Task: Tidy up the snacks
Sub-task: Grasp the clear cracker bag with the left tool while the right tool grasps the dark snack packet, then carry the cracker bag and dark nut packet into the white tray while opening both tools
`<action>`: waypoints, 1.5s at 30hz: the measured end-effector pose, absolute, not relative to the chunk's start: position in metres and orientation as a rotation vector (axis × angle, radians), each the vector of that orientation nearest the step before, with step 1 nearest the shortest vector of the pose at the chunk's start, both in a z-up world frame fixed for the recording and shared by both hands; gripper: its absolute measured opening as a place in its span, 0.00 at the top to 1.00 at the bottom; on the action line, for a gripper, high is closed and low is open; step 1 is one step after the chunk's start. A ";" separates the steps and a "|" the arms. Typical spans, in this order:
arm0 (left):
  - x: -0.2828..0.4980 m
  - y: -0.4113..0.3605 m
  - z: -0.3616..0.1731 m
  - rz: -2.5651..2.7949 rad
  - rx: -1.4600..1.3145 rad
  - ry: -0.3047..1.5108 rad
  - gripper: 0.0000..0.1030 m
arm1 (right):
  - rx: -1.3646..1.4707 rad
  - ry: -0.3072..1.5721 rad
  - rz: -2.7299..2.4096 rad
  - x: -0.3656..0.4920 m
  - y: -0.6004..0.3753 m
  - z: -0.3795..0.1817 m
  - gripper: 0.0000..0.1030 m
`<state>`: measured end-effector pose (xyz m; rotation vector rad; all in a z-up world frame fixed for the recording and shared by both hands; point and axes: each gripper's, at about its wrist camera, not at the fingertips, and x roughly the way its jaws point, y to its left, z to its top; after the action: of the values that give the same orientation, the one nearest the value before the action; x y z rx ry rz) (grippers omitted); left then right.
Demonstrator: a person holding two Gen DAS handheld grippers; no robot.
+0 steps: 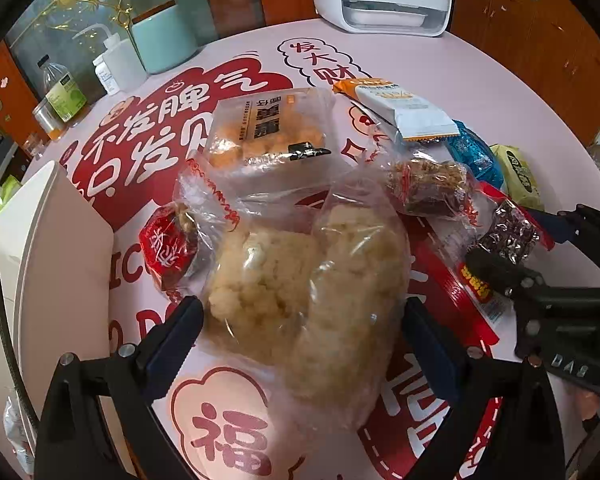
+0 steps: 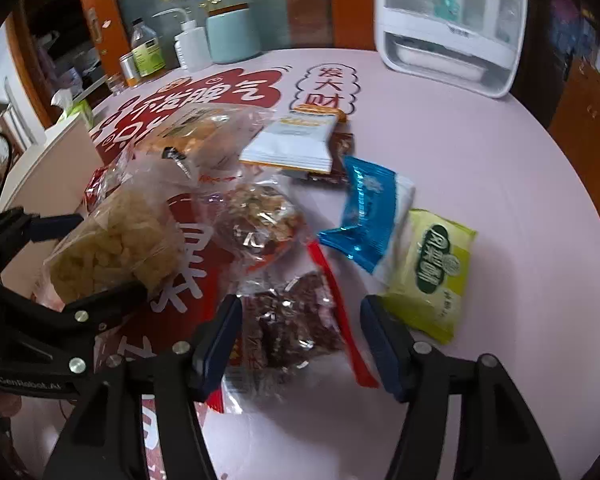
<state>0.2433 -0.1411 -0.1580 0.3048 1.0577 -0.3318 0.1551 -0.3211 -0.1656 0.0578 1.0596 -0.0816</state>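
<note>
Between the spread fingers of the left gripper sits a clear bag of pale puffed rice cakes, its bulk filling the gap; whether the dark blue pads actually press its sides cannot be told. Just past the left fingertip lies a small red-wrapped sweet, and beyond the bag rests a clear packet of orange snack pieces with a black label. Farther out, ahead of the right fingertip, a white and orange sachet lies on the pink printed tabletop.

Between the right gripper fingers, which stand wide apart, lies a red-edged pack of dark brown pieces, flat on the tabletop and not clearly touched by either pad. Just outside the right fingertip is a green and yellow packet. Ahead of the fingers lies a shiny blue wrapper, and left of it a clear pack of nut brittle. At the far edge stands a white appliance.
</note>
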 end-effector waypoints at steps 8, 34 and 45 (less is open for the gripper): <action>0.246 -0.138 -0.162 -0.331 0.301 1.036 0.05 | -0.044 1.017 -0.070 0.150 -0.309 -0.170 0.33; 0.181 -0.105 -0.107 -0.433 0.181 0.955 0.63 | 0.110 1.007 -0.108 0.099 -0.291 -0.130 0.58; 0.133 -0.059 -0.036 -0.449 0.123 0.799 0.66 | 0.063 0.907 -0.058 0.080 -0.246 -0.077 0.59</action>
<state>0.1329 -0.0591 -0.0360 0.1234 0.7987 -0.4490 0.0797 -0.2456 -0.0766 0.0632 0.9073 -0.0583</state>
